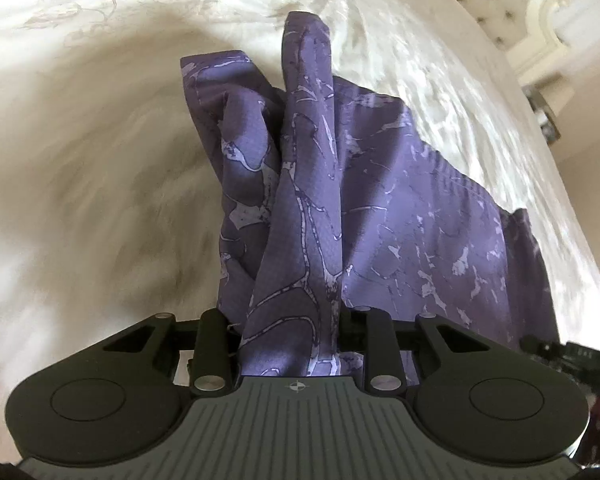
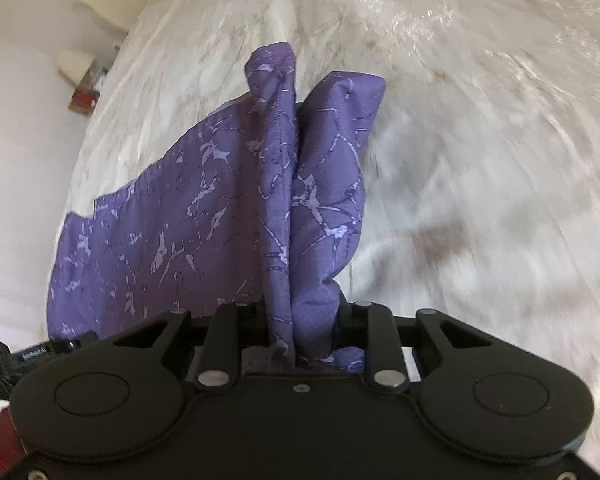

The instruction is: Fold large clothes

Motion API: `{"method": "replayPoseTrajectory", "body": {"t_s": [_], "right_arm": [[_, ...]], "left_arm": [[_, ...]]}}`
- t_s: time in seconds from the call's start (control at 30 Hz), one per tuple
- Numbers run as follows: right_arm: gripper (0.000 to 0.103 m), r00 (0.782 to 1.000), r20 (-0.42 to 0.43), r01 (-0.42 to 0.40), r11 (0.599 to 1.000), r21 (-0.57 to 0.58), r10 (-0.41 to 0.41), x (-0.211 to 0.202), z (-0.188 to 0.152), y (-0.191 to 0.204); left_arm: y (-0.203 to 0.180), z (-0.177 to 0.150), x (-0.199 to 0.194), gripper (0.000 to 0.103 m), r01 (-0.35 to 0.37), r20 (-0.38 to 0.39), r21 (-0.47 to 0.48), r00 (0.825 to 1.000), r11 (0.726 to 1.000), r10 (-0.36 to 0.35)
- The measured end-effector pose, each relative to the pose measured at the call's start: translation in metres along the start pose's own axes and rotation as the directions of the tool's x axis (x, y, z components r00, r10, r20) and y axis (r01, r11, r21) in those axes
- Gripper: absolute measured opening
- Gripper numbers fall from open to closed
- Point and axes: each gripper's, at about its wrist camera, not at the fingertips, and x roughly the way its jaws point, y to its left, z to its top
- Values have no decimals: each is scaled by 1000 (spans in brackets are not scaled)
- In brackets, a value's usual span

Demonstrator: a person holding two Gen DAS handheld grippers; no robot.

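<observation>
A purple garment with a pale marbled print [image 1: 400, 216] hangs between my two grippers above a white bed. My left gripper [image 1: 292, 320] is shut on a bunched edge of it; the cloth covers the fingertips and rises in folds ahead. The fabric stretches to the right toward the other gripper, whose black tip shows at the right edge [image 1: 560, 354]. My right gripper [image 2: 300, 320] is shut on another bunched edge of the same garment [image 2: 172, 216], which stretches left. The left gripper's tip shows at the left edge [image 2: 28, 354].
The white embroidered bedspread [image 1: 100, 160] lies below, blurred by motion. A tufted cream headboard [image 1: 500, 0] is at the upper right of the left wrist view. A small bedside stand with a red item [image 2: 84, 96] sits beside the bed [image 2: 480, 140].
</observation>
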Motion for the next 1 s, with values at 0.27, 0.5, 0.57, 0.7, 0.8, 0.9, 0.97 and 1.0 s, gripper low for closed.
{"method": "replayPoseTrajectory", "body": {"t_s": [0.27,0.5,0.57,0.7,0.8,0.9,0.97,1.0], "right_arm": [[34,997,-70,26,999,38,-24,-41,-78,-16],[50,992,-112,72,995,71,-64,-64,-141,-34],[63,985,-96,152,986,63,-146,-62,-150,-37],[67,986,-46,165,979,123,-160,-59,-155,-44],[67,983,-22,181,977,116,-180,-62,-157,-41],[67,981,6,194,975,110,-196,-69,-160,-42],[67,977,27,209,971,118,-213,-70,-166,-39],[67,974,35,216,969,122,-222,-72,-169,-39]], "left_arm": [[16,-84,-43,29,23,-72,-24,997,999,-25],[32,-125,-62,45,-40,-102,53,994,998,45],[41,-128,-58,52,-57,-88,70,994,996,63],[56,-121,-57,53,-11,-42,-15,999,1000,11],[64,-125,-69,53,-35,6,-45,999,998,35],[83,-130,-83,56,-50,16,-96,999,994,51],[87,-134,-88,57,-74,19,-94,997,993,76],[79,-137,-88,57,-86,27,-86,996,993,89]]}}
